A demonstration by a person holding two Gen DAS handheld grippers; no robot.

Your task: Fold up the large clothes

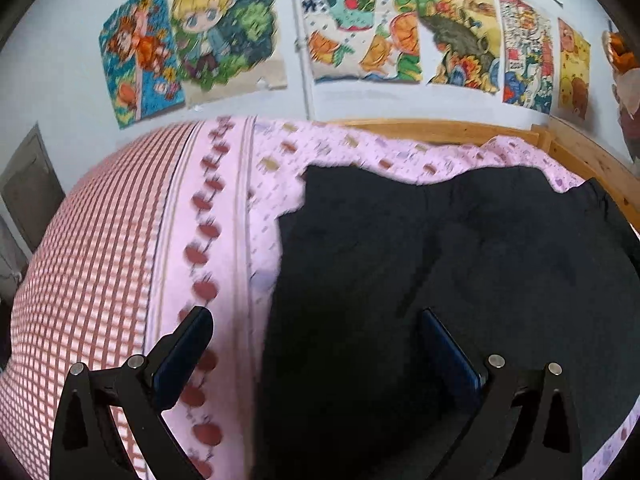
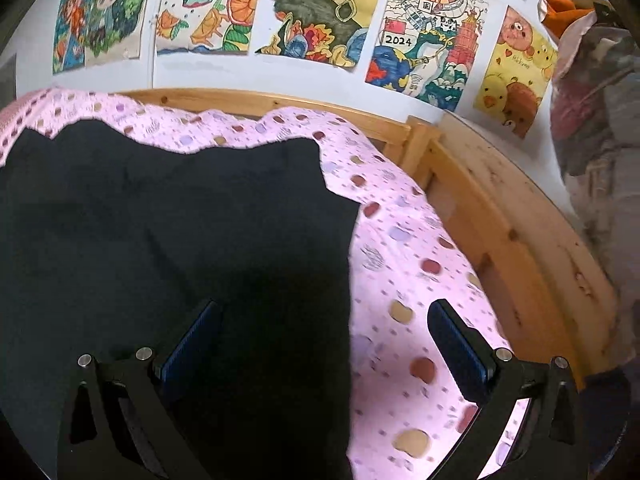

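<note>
On the bed (image 2: 400, 240), right on top of that pink dotted sheet, there's a big black garment (image 1: 440, 260) spread out pretty flat, and both grippers are just hanging over its near edge with nothing in them. The left gripper (image 1: 316, 344) has its fingers spread wide, straddling the left edge of the cloth, one finger over the pink sheet and the other over the black fabric. Same deal with the right gripper (image 2: 324, 336): fingers wide apart, over the right edge, empty. So to me this looks like the very start of a fold, lining up for the grab rather than mid-fold. Next move, I'd guess, is dropping each gripper down onto its side of the near edge and pinching through the fabric without catching the sheet underneath, which looks easy to snag since it's soft and lying right there. As for how the thing lies: its long axis seems to run away from the grippers toward the wooden bed frame (image 2: 500, 216) and the wall of drawings (image 2: 420, 28), far end wavy and bunched a bit. Can't tell which end is top or bottom, it's all just black.
</note>
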